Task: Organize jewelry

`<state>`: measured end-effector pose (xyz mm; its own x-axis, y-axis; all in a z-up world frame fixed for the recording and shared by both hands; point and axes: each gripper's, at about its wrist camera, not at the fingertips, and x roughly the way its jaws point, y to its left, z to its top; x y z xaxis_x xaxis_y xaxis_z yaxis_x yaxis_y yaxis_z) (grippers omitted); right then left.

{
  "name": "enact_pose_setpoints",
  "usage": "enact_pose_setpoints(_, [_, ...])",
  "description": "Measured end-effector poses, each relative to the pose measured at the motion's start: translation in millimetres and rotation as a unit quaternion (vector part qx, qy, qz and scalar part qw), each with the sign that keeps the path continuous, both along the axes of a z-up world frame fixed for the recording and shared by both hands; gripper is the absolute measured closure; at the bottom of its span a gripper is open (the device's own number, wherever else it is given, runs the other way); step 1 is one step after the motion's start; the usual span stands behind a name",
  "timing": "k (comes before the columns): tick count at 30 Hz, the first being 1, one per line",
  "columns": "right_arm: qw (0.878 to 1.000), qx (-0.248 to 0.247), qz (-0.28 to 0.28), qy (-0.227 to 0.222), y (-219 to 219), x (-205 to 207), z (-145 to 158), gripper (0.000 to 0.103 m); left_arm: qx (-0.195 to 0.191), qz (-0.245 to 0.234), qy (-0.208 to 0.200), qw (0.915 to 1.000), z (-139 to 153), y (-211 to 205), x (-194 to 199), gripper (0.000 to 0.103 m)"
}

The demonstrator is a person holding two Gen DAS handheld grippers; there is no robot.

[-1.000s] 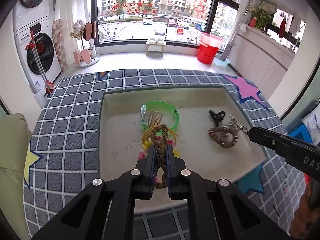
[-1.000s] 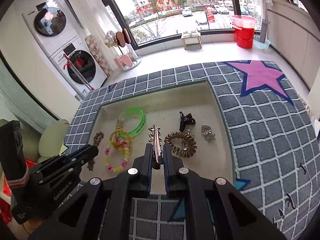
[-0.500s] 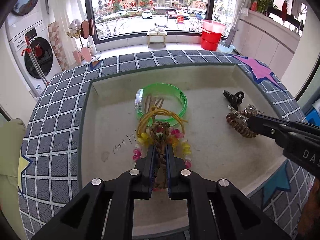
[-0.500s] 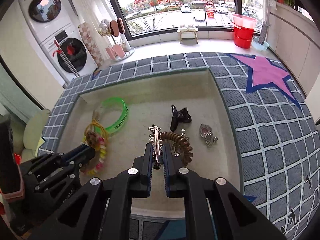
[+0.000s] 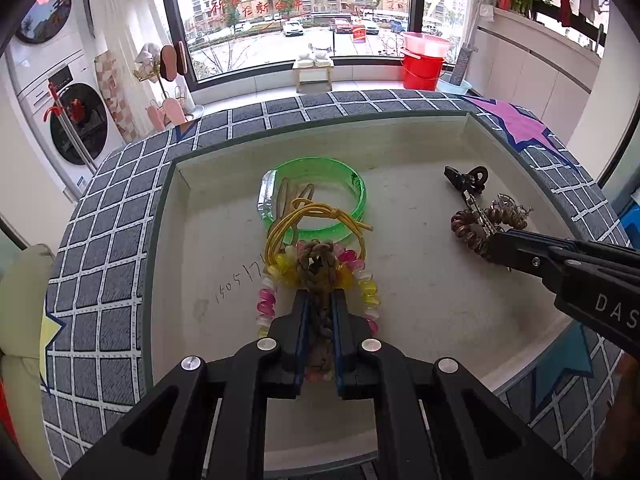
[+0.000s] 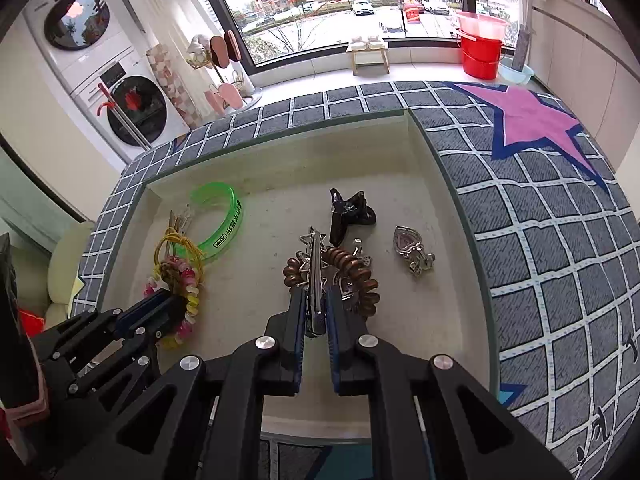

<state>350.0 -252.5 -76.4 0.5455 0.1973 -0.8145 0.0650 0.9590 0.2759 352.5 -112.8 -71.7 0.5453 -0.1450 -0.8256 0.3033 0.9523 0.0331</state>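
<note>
My left gripper is shut on a brown braided bracelet, held just over a pink, yellow and white bead bracelet in a cream tray. A yellow cord loop and a green bangle lie just beyond. My right gripper is shut on a silver star hair clip, held over a brown spiral hair tie. A black claw clip and a silver pendant lie in the tray's right half.
The tray sits on a grey checked cloth with a pink star. Washing machines, a shoe rack, a stool and a red bucket stand on the floor beyond.
Both grippers have moved forward and down over the tray with their items. The braided bracelet now hangs just over the bead bracelet, and the star clip over the spiral hair tie.
</note>
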Motion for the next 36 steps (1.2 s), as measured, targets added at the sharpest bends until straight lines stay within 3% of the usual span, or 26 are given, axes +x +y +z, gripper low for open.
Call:
enact_pose_setpoints(4, [1.000, 0.015, 0.000, 0.005, -2, 0, 1, 0.089, 0.005, 0.000, -0.008, 1.0000, 3, -1, -4, 0.080])
enact_pose_setpoints(5, [1.000, 0.019, 0.001, 0.005, -3, 0, 1, 0.080, 0.009, -0.001, -0.015, 0.9999, 6, -2, -6, 0.080])
enact_pose_setpoints(7, [1.000, 0.028, 0.001, 0.000, -4, -3, 4, 0.051, 0.013, -0.002, -0.022, 0.9997, 8, -3, -7, 0.080])
enact_pose_setpoints(19, [0.999, 0.030, -0.026, -0.029, -24, -17, 31, 0.050, 0.020, 0.003, -0.043, 0.9989, 22, -2, -7, 0.080])
enact_pose_setpoints(21, [0.999, 0.030, -0.030, -0.028, -28, -18, 31, 0.050, 0.023, 0.004, -0.043, 0.9988, 23, -4, -8, 0.034])
enact_pose_setpoints(22, [0.999, 0.029, -0.032, -0.028, -30, -19, 32, 0.050, 0.025, 0.013, -0.052, 0.9983, 25, -2, -9, 0.000])
enact_pose_setpoints(24, [0.999, 0.025, -0.035, -0.029, -33, -20, 33, 0.050, 0.020, 0.021, -0.083, 0.9961, 33, 1, -14, 0.000])
enact_pose_setpoints(32, [0.999, 0.005, -0.026, -0.024, -31, -22, 33, 0.049, 0.012, 0.024, -0.063, 0.9976, 36, 7, -9, 0.000])
enact_pose_setpoints(36, [1.000, -0.001, -0.017, -0.024, -25, -22, 32, 0.035, 0.013, 0.027, -0.058, 0.9979, 35, 10, -14, 0.000])
